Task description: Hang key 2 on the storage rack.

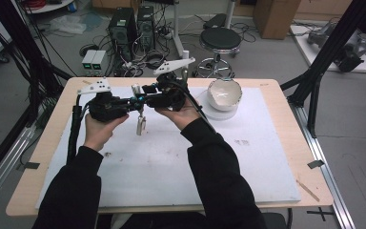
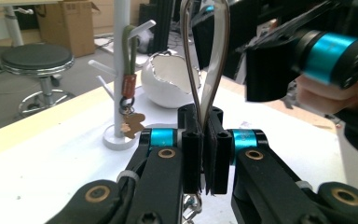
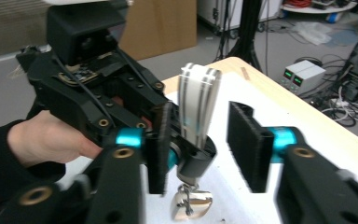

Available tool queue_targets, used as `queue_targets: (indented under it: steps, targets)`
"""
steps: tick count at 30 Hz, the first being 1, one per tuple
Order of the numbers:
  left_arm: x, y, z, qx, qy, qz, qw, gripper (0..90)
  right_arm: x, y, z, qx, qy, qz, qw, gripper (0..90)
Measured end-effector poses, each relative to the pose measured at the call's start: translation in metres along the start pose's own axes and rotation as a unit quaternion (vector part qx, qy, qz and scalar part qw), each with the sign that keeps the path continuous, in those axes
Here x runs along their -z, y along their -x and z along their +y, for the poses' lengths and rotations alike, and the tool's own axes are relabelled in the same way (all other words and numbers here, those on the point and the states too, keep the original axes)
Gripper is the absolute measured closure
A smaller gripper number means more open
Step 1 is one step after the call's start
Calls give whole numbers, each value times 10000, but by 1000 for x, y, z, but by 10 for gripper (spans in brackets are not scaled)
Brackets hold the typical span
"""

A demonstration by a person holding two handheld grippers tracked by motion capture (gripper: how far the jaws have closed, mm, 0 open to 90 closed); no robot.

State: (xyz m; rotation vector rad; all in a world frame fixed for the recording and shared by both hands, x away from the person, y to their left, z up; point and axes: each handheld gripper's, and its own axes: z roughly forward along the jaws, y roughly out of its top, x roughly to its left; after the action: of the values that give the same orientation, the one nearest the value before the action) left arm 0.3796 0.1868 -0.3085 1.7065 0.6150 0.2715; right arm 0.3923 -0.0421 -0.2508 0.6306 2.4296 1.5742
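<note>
Left gripper [image 2: 204,154]: clamped on keychain strap loop [image 2: 205,56].
Right gripper [image 3: 205,144]: jaws apart around strap.
Risk: dangling charm [image 3: 191,205] swings; one-sided grip may slip.

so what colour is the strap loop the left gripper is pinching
White with dark stripes: the strap loop shows best in the right gripper view.

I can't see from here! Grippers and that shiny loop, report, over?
Left gripper shut on silver strap loop. Right gripper open around it. Nothing in the way.
</note>
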Motion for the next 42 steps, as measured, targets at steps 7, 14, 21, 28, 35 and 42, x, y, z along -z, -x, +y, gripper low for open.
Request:
queue_targets:
  steps: [7,14,21,28,35,42]
  targets:
    - [3,-8,3,25,-6,164,9999,866,12,12,-15,25,-203,120,9997,126]
    - [5,-15,13,-112,-240,338,9991,865,29,20,-39,-43,-414,99,9991,106]
    - [2,-21,22,-204,-442,521,9975,863,55,33,-72,-286,-419,-302,9983,6]
    - [-1,-29,30,-172,-339,672,9970,864,80,48,-104,-471,-294,-564,9969,6]
    - [-6,-38,34,-121,-294,868,9957,864,91,59,-130,-618,-340,-608,9956,5]
    - [-10,-50,41,-38,-229,871,9959,864,106,64,-147,-637,-258,-773,9946,6]
